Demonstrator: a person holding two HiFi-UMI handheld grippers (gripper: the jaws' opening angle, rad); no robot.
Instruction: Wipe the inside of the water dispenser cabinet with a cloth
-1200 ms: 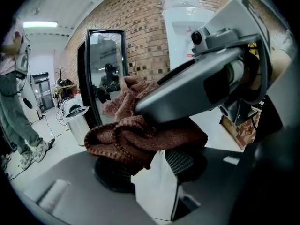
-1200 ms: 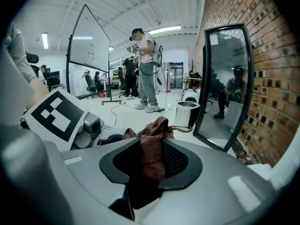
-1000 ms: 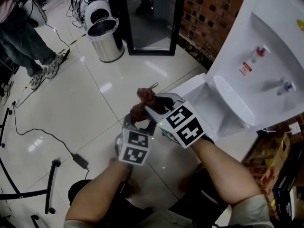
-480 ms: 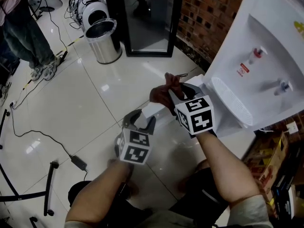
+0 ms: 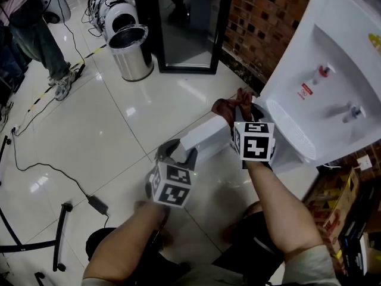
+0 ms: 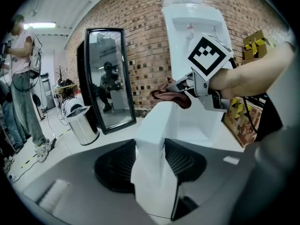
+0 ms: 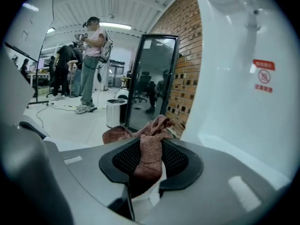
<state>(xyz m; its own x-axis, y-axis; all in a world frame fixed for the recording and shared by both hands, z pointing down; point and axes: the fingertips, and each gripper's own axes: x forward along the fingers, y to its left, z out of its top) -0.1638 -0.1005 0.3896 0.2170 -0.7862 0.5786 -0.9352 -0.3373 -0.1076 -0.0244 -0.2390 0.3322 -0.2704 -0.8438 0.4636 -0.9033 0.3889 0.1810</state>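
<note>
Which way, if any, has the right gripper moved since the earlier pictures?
Yes. The right gripper, shut on the cloth, has moved rightward and up in the head view, closer to the white water dispenser.

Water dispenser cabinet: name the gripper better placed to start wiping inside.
Right, most likely. The right gripper is shut on the cloth, up beside the water dispenser; the left gripper is shut on the cabinet door, holding it open.

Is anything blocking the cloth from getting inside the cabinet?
Nothing visible does. The left gripper holds the door swung open. The right gripper holds the cloth at the door's top edge, right beside the open cabinet. Its white inside looks bare in the left gripper view.
</note>
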